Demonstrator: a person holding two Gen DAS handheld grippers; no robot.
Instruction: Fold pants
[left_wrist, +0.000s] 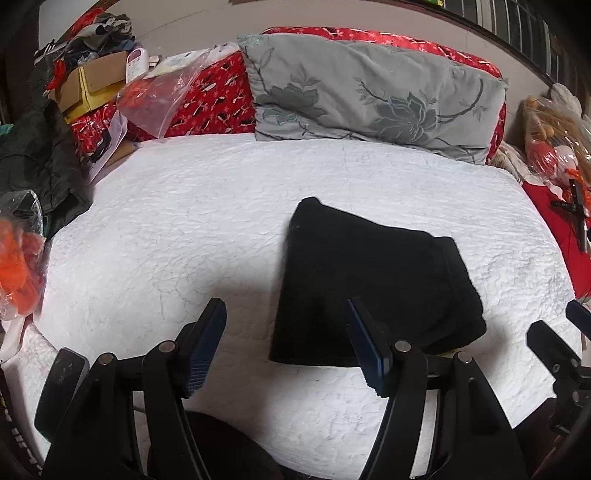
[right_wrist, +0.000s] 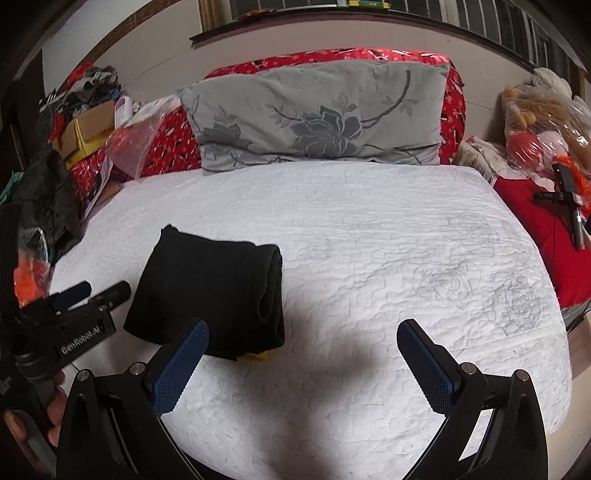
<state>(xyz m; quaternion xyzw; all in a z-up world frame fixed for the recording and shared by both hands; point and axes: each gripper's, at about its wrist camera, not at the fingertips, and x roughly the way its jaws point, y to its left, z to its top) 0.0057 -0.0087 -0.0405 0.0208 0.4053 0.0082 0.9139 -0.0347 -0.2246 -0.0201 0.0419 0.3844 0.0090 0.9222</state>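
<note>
Both tongs, left (left_wrist: 284, 325) and right (right_wrist: 301, 345), hang apart and empty above the white bed (right_wrist: 369, 258), black pants (right_wrist: 210, 284) lying there as a compact folded bundle, so folding looks essentially finished.

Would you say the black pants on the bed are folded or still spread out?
Folded: the black pants lie as a compact stack, with layered edges showing.

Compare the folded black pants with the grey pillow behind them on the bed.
The pants are plain black; the pillow is grey with an embroidered flower pattern. The pants lie flat, folded into a compact bundle, on the white quilt; the pillow leans propped against the red bedding at the head. The pants look smaller than the pillow. Both are soft fabric items, and no gripper touches either.
</note>
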